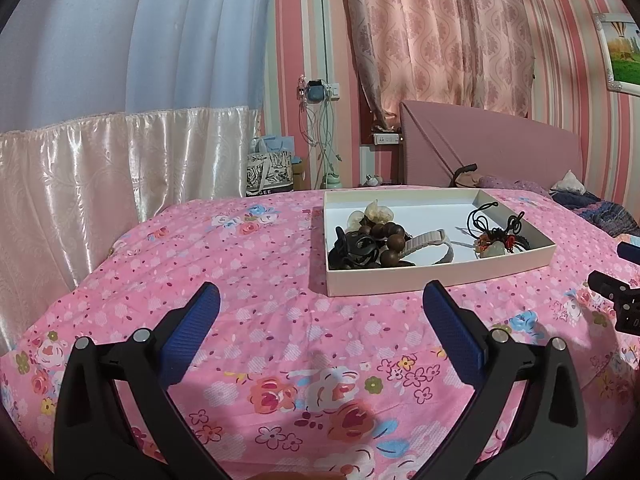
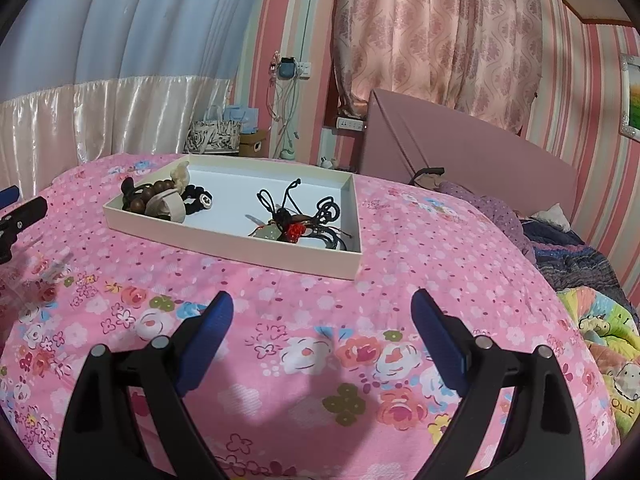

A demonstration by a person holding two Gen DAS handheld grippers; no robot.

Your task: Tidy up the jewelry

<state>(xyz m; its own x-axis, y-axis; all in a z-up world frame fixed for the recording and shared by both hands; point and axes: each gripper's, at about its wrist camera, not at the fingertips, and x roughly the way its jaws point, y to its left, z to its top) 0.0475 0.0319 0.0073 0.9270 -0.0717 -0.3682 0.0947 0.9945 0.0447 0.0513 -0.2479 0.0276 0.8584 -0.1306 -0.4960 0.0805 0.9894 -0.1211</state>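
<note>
On the pink floral bedspread (image 1: 248,264), the left gripper (image 1: 320,300) hovers with its jaws spread wide and empty. Ahead of it sits a shallow white box (image 1: 436,280) holding the jewelry: wooden beads (image 1: 384,236) at its left end, knotted black cords with a pendant (image 2: 296,216) at its right. The right gripper (image 2: 322,308) hovers likewise, wide apart, holding nothing. The tangled cords would likely drag neighbouring pieces along, and the soft bedding could let the box tip.

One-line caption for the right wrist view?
Open right gripper hovers above floral bedspread, facing white tray of tangled jewelry.
</note>
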